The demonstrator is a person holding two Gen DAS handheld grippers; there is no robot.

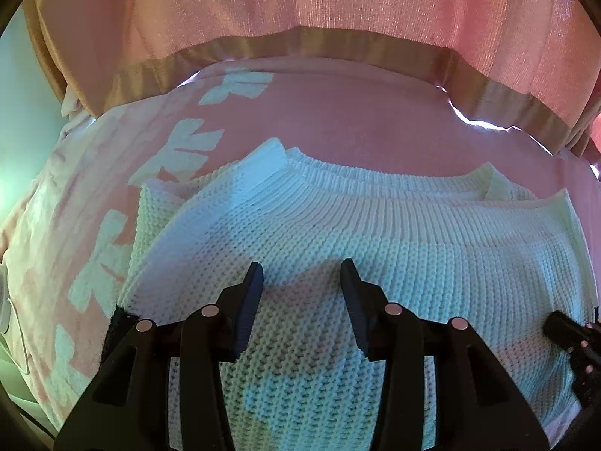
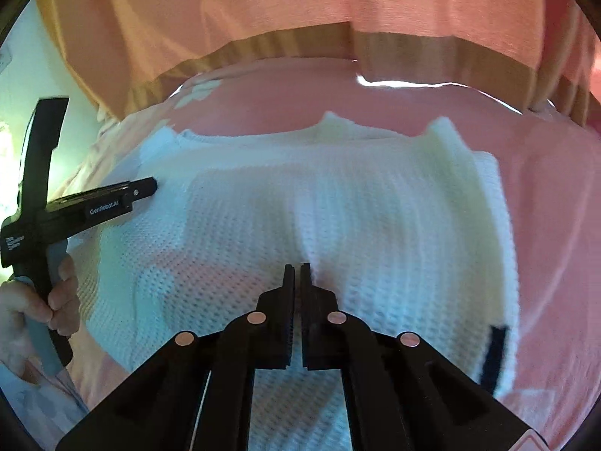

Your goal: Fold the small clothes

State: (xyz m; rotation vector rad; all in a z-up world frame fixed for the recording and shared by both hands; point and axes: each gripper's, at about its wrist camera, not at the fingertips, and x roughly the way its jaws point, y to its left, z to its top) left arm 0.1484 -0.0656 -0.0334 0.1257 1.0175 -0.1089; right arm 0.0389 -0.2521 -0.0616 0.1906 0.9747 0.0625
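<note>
A white knitted sweater (image 1: 338, 233) lies folded on a pink blanket (image 1: 338, 112), its ribbed band toward the far side. It also shows in the right wrist view (image 2: 338, 203). My left gripper (image 1: 302, 276) is open and empty, hovering just over the sweater's middle. It appears from the side in the right wrist view (image 2: 144, 188), at the sweater's left edge. My right gripper (image 2: 297, 274) is shut, its tips at a small ridge of the knit; whether fabric is pinched I cannot tell. Its edge shows at the right of the left wrist view (image 1: 559, 323).
The pink blanket has white leaf-like shapes (image 1: 188, 143) along its left side. An orange-pink curtain with a tan hem (image 1: 300, 41) hangs behind the surface. A black tag (image 2: 494, 353) sits at the sweater's right edge.
</note>
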